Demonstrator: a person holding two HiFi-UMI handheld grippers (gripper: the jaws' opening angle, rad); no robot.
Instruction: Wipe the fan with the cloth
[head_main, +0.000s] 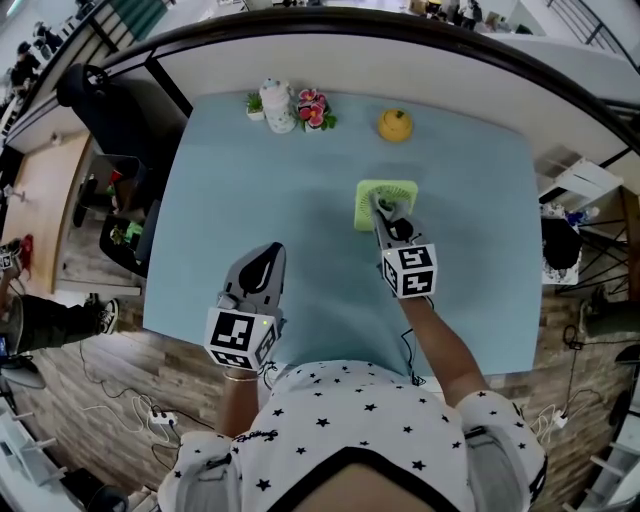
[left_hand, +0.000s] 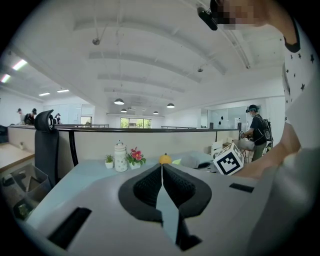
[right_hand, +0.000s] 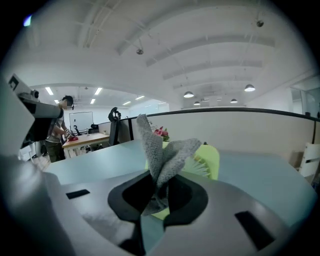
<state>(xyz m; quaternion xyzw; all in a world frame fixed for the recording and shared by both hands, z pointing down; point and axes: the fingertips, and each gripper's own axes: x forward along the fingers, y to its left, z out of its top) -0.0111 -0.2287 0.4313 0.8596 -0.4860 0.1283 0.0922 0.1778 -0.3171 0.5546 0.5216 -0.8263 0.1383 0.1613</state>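
Left tool (head_main: 268, 250), jaws together, by table (head_main: 250, 180) near edge; right tool (head_main: 378, 206) clamps cloth (right_hand: 162, 155) at fan (head_main: 398, 192), mid-table.

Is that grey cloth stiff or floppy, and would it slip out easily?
Probably floppy: the cloth bunches into soft folds where the jaws of the right gripper pinch it. Likely light, since its free ends stand up without sagging much. Its coarse knitted surface suggests it won't slip easily.

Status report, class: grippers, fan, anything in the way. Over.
Right gripper shut on cloth, at the fan. Left gripper shut, empty, near table edge. Nothing blocks fan.
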